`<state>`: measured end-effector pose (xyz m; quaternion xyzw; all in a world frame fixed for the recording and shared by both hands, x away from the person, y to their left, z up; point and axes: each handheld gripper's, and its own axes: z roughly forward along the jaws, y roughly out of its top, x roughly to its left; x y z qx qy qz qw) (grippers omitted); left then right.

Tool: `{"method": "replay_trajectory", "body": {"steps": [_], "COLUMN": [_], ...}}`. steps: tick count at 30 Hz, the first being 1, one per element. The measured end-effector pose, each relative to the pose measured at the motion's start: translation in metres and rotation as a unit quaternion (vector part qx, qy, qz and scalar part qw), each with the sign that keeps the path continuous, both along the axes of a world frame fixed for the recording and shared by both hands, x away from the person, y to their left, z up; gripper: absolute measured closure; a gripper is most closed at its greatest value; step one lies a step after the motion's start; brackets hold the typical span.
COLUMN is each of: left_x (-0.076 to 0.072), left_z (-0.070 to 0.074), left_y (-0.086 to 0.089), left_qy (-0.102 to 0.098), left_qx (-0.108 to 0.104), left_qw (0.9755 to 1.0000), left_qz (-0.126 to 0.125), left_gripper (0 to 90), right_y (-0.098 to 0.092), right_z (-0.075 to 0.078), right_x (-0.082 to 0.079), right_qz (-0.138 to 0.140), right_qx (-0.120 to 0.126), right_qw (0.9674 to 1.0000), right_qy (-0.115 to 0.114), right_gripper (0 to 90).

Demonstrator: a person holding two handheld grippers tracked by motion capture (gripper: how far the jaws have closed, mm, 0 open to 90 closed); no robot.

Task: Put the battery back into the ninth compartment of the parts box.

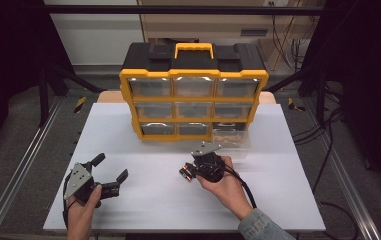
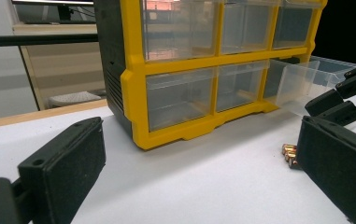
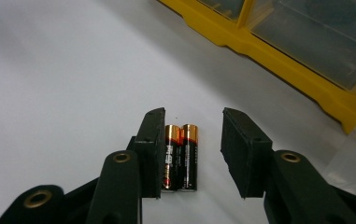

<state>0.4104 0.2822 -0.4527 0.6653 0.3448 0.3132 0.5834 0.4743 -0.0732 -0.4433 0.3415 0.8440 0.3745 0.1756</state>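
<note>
Two black-and-copper AA batteries (image 3: 180,156) lie side by side on the white table (image 1: 143,200), in front of the drawer cabinet. My right gripper (image 3: 193,119) points down over them with a jaw on each side. Its left pad touches the left battery, and a gap separates the right pad from the right battery. In the high view this gripper (image 1: 189,170) sits at the table's middle, over the batteries (image 1: 184,174). My left gripper (image 1: 111,167) rests at the front left, open, with nothing between its jaws. Its own view (image 2: 199,154) also catches the batteries (image 2: 290,154).
A yellow-and-black cabinet (image 1: 194,97) with clear drawers stands at the back of the table. Its bottom right drawer (image 1: 230,136) is pulled out toward me and looks empty. Metal rails run along both sides of the table, and cables lie to the right.
</note>
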Motion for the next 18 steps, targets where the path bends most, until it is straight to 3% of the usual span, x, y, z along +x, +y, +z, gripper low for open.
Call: {"method": "replay_trajectory", "body": {"steps": [7, 14, 18], "left_x": [0.000, 0.001, 0.001], "left_z": [-0.001, -0.001, -0.002], "left_y": [-0.001, -0.001, -0.001], "left_qy": [0.003, 0.005, 0.006], "left_qx": [0.008, 0.008, 0.010], "left_qw": [1.0000, 1.0000, 0.9999], "left_qz": [0.001, 0.000, -0.001], "left_gripper": [1.8, 1.8, 1.8], "right_y": [0.001, 0.001, 0.000], "right_z": [-0.002, -0.007, -0.012], "right_x": [0.002, 0.004, 0.005], "right_qz": [0.001, 0.004, -0.004], "right_qx": [0.004, 0.021, 0.014], "right_qw": [1.0000, 0.9995, 0.9996], "right_qy": [0.000, 0.023, 0.024], "right_gripper": [70.3, 72.8, 73.2]}}
